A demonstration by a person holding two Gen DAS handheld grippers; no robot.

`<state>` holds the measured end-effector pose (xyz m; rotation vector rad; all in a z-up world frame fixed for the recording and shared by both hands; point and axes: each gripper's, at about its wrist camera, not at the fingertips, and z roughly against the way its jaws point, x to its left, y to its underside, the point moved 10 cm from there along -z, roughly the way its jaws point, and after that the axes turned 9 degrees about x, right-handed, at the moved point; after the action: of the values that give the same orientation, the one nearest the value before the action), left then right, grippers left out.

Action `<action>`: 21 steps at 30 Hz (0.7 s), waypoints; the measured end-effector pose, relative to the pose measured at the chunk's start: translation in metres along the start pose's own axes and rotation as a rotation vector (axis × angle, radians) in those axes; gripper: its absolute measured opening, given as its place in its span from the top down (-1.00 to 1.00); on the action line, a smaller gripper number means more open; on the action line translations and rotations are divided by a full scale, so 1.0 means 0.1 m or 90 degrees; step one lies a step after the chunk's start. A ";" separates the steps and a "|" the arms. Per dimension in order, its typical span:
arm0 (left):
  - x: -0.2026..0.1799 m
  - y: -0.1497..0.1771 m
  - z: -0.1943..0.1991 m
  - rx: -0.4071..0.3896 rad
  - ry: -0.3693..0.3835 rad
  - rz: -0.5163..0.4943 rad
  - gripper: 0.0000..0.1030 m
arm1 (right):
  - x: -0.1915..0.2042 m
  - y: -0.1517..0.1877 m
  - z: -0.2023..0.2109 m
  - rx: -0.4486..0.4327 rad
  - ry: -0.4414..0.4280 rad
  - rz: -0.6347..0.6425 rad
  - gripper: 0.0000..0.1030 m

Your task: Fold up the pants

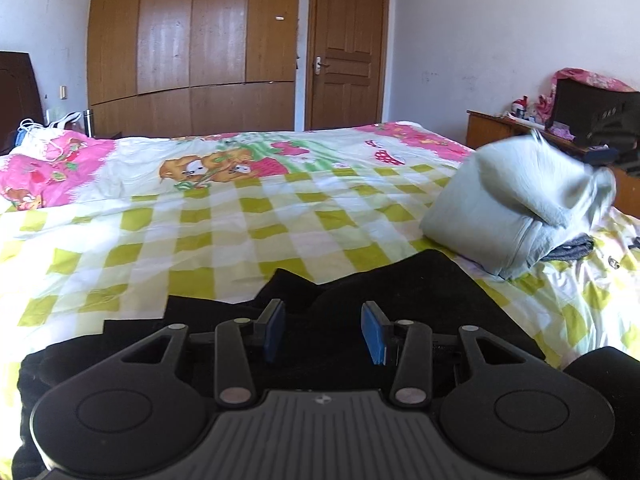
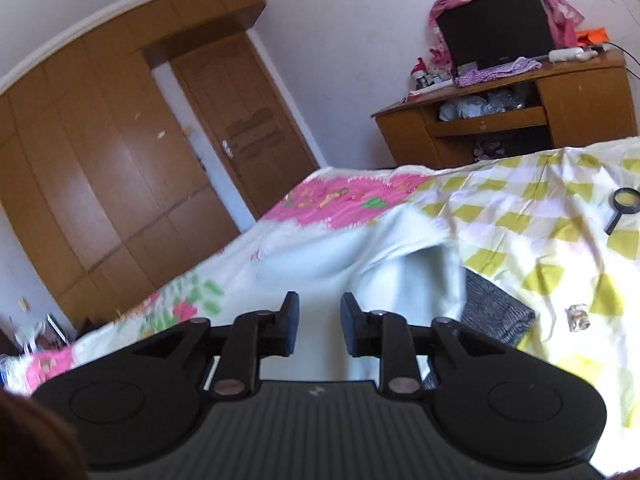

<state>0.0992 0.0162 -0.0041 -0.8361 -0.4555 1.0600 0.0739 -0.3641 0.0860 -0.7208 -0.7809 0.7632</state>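
Note:
Black pants (image 1: pixel 400 292) lie spread on the checkered bed sheet (image 1: pixel 200 232), right under my left gripper (image 1: pixel 323 312). Its blue pads (image 1: pixel 276 328) stand apart with nothing pressed between them. To the right, a pale green folded garment (image 1: pixel 500 208) shows blurred and tilted up on a grey folded garment (image 1: pixel 572 248). In the right wrist view the same pale garment (image 2: pixel 360 264) lies just beyond my right gripper (image 2: pixel 319 308), on the grey one (image 2: pixel 496 308). The right jaws are apart and hold nothing.
A magnifying glass (image 2: pixel 622 204) and a small brown object (image 2: pixel 578 318) lie on the sheet at the right. A pink quilt (image 1: pixel 40 172) is bunched at the bed's left. A wooden desk (image 2: pixel 580 92), wardrobe (image 1: pixel 192 40) and door (image 1: pixel 344 52) stand beyond the bed.

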 end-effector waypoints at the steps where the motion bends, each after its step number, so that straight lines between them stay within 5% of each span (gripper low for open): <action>1: -0.01 0.02 0.02 0.000 -0.003 -0.006 -0.06 | 0.14 0.20 0.00 0.029 -0.008 0.037 0.46; 5: 0.12 0.14 0.14 0.010 -0.022 -0.009 -0.06 | 1.17 1.21 -0.09 0.167 -0.158 0.226 0.45; 11: 0.74 0.46 0.35 0.038 -0.092 0.053 -0.07 | 2.49 2.45 0.05 0.222 -0.360 0.564 0.43; 21: 1.18 0.85 0.41 0.076 -0.121 0.045 -0.08 | 2.92 3.45 0.10 0.230 -0.405 0.784 0.34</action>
<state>0.0742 0.1575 -0.0528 -0.6532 -0.5202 1.2263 0.0962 0.0550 -0.0827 -0.5791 -0.6673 2.2644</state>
